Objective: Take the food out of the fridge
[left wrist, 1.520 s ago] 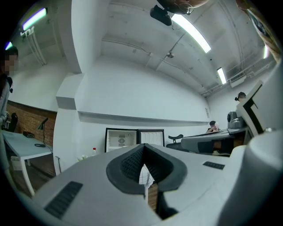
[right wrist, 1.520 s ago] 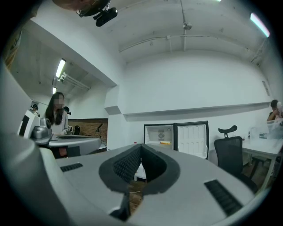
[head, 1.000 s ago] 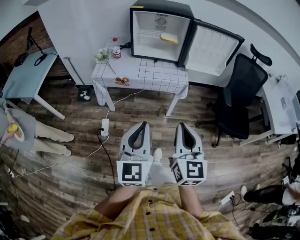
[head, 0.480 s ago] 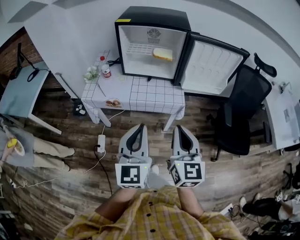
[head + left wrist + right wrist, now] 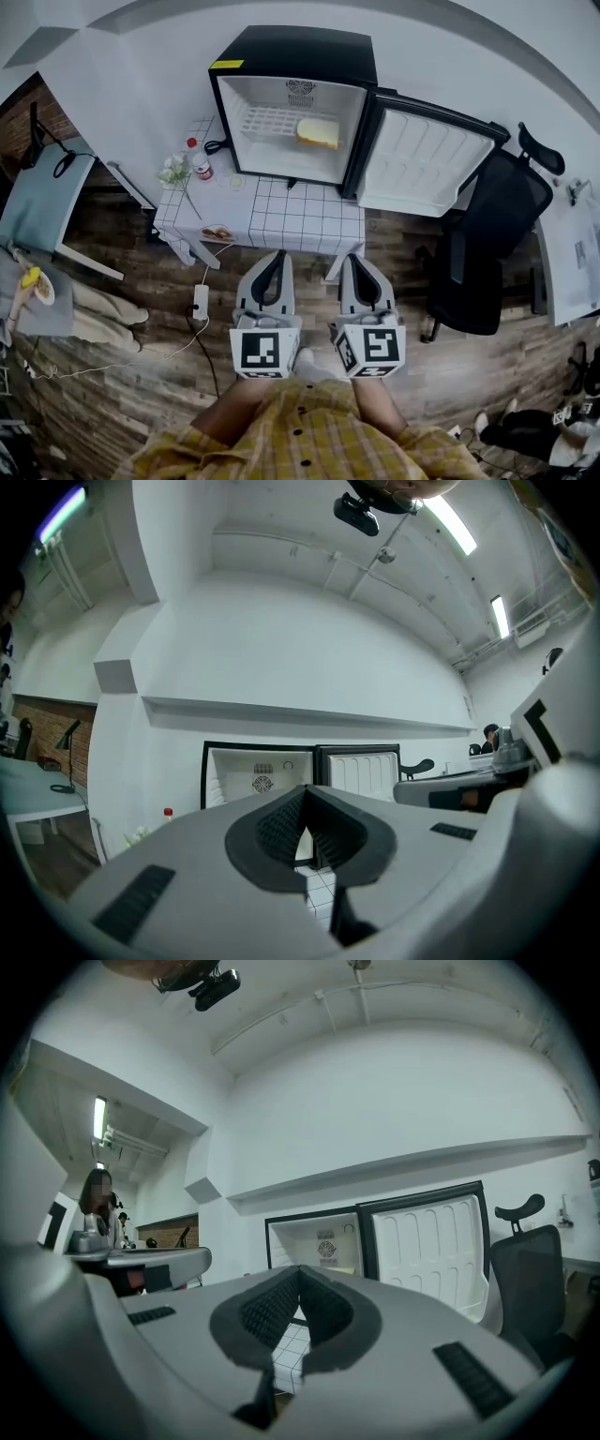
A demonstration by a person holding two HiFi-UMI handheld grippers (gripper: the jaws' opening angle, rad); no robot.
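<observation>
**Food lies crosswise on the fridge shelf; both grippers closed and empty**

The fridge (image 5: 292, 54) stands on a white tiled table (image 5: 281, 211) against the wall. Its door (image 5: 427, 161) is swung wide to the right in the head view. Inside, the food (image 5: 318, 132), a pale yellow slab, lies flat on the white wire shelf (image 5: 267, 122). It sits in the shelf's right half, close to the right inner wall. Its long axis runs side to side across the fridge, roughly parallel to the open front, with one long edge facing out toward the person. I cannot tell which end is which.

The left gripper (image 5: 278, 254) and the right gripper (image 5: 350, 257) are held side by side over the wooden floor. They sit at the near edge of the table, well apart from the food, and both point toward the fridge. In the left gripper view the left gripper (image 5: 305, 792) has its jaws pressed together at the tips with nothing between them. The right gripper view shows the same for the right gripper (image 5: 299, 1271): jaws closed, nothing held.

On the table's left part stand a red-capped bottle (image 5: 202, 169) and a small bunch of flowers (image 5: 173, 173). A black office chair (image 5: 483, 262) stands to the right of the table.
</observation>
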